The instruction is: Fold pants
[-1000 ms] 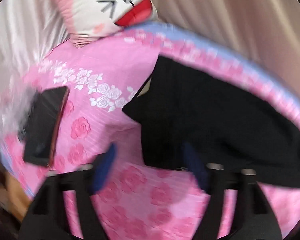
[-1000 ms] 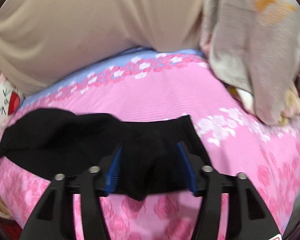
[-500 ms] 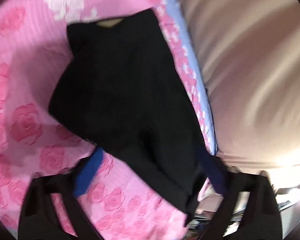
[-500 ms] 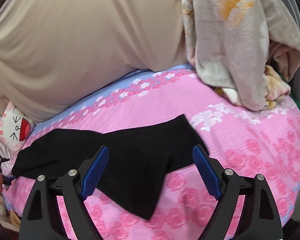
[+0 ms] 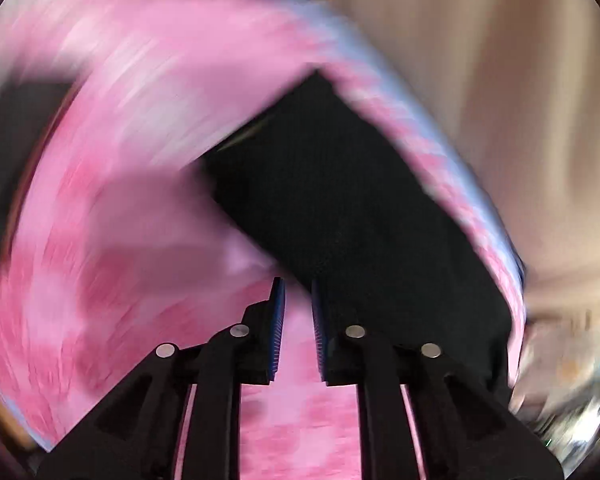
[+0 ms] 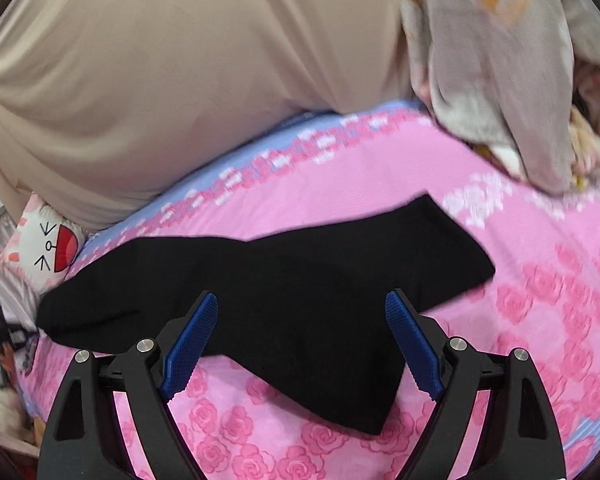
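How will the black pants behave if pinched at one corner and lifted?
Likely floppy: the pants lie flat and limp on the pink bedsheet, so the rest should hang and drag. Probably light, since the fabric looks thin. The soft bedsheet may bunch up into the pinch.

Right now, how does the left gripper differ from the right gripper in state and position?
The left gripper has its jaws nearly closed with only a narrow gap and no cloth in it; the right gripper is wide open. The left one sits at the edge of the black pants, over the pink sheet; the right one hovers above the middle of the pants. The left view is blurred, the right sharp. Both have blue pads and hold nothing.
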`<state>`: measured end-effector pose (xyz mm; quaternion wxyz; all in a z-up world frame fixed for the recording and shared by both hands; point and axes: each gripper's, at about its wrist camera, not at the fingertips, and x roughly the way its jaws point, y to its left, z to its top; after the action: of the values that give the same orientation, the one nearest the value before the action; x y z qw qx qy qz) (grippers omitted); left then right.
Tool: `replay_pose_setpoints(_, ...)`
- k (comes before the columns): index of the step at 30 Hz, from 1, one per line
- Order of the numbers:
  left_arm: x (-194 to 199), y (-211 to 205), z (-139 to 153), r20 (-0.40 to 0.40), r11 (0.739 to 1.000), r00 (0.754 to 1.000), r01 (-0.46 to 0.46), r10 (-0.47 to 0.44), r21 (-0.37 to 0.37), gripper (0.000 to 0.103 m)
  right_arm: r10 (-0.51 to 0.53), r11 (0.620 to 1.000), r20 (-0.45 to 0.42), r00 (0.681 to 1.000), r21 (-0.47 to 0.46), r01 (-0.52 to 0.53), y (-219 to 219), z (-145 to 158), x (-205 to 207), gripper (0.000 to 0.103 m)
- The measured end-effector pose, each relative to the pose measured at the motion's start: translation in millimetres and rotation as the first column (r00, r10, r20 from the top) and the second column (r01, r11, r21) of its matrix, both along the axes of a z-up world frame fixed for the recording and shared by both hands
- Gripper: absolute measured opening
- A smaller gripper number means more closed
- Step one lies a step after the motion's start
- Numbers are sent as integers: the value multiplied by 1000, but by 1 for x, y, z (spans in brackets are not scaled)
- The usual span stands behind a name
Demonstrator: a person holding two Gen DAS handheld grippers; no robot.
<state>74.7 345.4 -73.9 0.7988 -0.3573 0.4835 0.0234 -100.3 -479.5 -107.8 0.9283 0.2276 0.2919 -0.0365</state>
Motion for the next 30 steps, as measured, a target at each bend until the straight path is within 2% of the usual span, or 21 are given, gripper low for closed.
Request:
replay_pose_setpoints(2,-18,12,-13,11,991,998,-63,65,-118,16,-9,999,-16,1000,33,10,-5,-4,0,84)
replay_pose_setpoints(3,-24,13,-12,23,988,997,-72,76,-139,20,-8,999,-11,1000,54,8,-6,-5,-3,84)
replay_pose_setpoints(4,-28,11,-9,41,986,996,-76,83,-151,36,-7,998,-6,1000,62,8,-7,-5,-5,84)
replay_pose_setpoints(5,-29,7,-4,55,985,995,-79,88,-153,58,-8,998,-4,1000,66,8,-7,-6,-7,84)
replay_pose_setpoints(7,-24,-2,6,101,982,989,-88,106,-167,76,-10,997,-7,1000,75,11,-7,-8,-10,84)
replay_pose_setpoints(10,-4,-16,10,136,978,985,-77,105,-194,77,-9,991,-29,1000,132,13,-8,-18,-12,84)
replay_pose_setpoints(12,13,-19,0,113,979,988,-79,102,-186,78,5,987,-43,999,160,2,-6,-22,-16,84)
replay_pose_setpoints(14,27,-20,-14,69,975,992,-89,105,-204,78,15,984,-43,999,179,-7,-6,-25,-18,85)
replay_pose_setpoints(15,30,-23,-16,82,975,990,-96,115,-201,78,14,983,-55,998,182,-4,-7,-26,-16,85)
replay_pose_setpoints(18,31,-24,-13,78,987,992,-86,97,-133,69,-46,992,-148,988,112,63,-8,-30,-7,85)
replay_pose_setpoints(21,37,-27,-12,70,992,993,-87,94,-94,64,-68,991,-130,989,107,83,-16,-31,-2,85)
replay_pose_setpoints(22,38,-27,-12,61,993,994,-87,91,-76,54,-60,995,-143,988,73,71,-14,-29,3,75)
replay_pose_setpoints(23,41,-28,-12,48,994,995,-88,91,-60,37,-24,999,-172,985,39,31,-10,-26,13,49)
replay_pose_setpoints(24,43,-26,-12,32,996,996,-84,86,-40,27,1,1000,-207,978,12,2,-4,-19,24,11)
replay_pose_setpoints(25,43,-24,-13,21,996,996,-82,82,-35,19,15,1000,-183,983,-16,-18,-2,-4,27,9)
replay_pose_setpoints(26,44,-20,-13,19,995,996,-80,82,-57,17,20,997,-153,988,-64,-30,0,16,29,8)
replay_pose_setpoints(27,46,-18,-11,23,995,997,-75,77,-72,16,9,990,-101,995,-142,-23,-3,52,30,8)
replay_pose_setpoints(30,57,-21,3,45,998,998,-43,45,-44,16,-28,978,6,1000,-206,28,-29,111,28,8)
